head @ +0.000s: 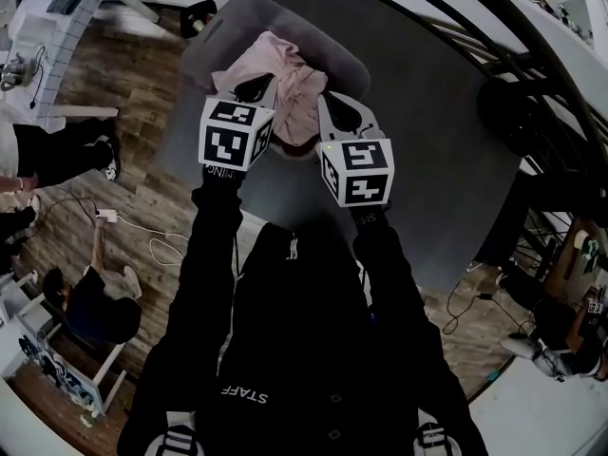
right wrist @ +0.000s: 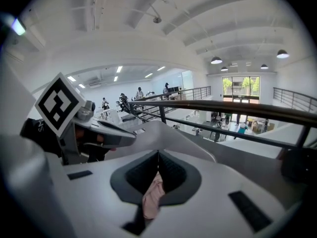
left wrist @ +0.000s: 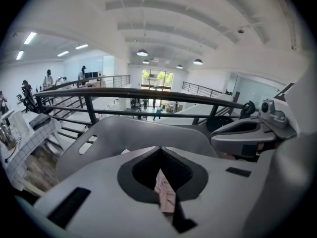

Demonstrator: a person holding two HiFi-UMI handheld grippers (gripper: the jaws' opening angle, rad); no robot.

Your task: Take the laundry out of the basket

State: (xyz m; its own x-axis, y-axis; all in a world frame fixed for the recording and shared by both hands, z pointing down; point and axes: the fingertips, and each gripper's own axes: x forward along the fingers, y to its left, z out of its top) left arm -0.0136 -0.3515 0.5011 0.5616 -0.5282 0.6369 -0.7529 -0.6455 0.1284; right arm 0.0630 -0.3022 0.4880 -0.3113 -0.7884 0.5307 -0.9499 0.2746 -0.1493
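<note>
A pink garment [head: 285, 82] hangs bunched over the grey laundry basket [head: 211, 44] at the far side of the dark grey table [head: 446, 179]. My left gripper [head: 255, 90] is shut on the garment's left part. A fold of the pink cloth [left wrist: 166, 192] shows pinched between its closed jaws [left wrist: 159, 155]. My right gripper [head: 330, 107] is shut on the garment's right part, with pink cloth [right wrist: 151, 200] caught between its jaws [right wrist: 158, 157]. The basket's rim [left wrist: 114, 133] lies just beyond both grippers. Each gripper sees the other beside it: the right gripper [left wrist: 252, 133] and the left gripper [right wrist: 94, 133].
A dark metal railing [left wrist: 148, 94] runs behind the table, with an open hall below it. In the head view, wooden floor [head: 123, 93] lies left of the table, with cables [head: 142, 231] and people [head: 90, 302] near it. A black chair [head: 518, 112] stands at the right.
</note>
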